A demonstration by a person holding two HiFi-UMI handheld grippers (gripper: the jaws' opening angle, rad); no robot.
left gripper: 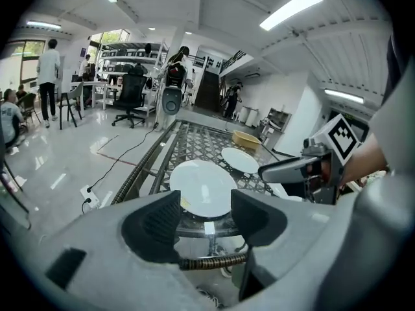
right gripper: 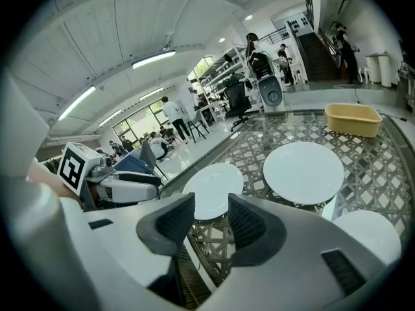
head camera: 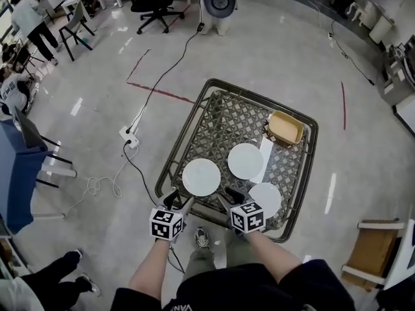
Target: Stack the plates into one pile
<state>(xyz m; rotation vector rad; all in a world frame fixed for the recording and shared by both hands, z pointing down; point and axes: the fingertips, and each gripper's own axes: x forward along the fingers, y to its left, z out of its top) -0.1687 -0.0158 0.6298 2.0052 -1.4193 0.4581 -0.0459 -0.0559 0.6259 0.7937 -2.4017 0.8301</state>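
Three plates (head camera: pixel 246 161) were noted unstacked; left gripper (head camera: pixel 180 203) and right gripper (head camera: pixel 231 197) were held open, empty. Gripping the lower-left plate (head camera: pixel 201 177) was judged the next move.

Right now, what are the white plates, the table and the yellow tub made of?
The white plates look like glazed ceramic, maybe melamine: smooth and glossy. The table seems woven wicker under clear glass, since reflections lie over the lattice. The yellow tub looks like plain plastic, evenly coloured.
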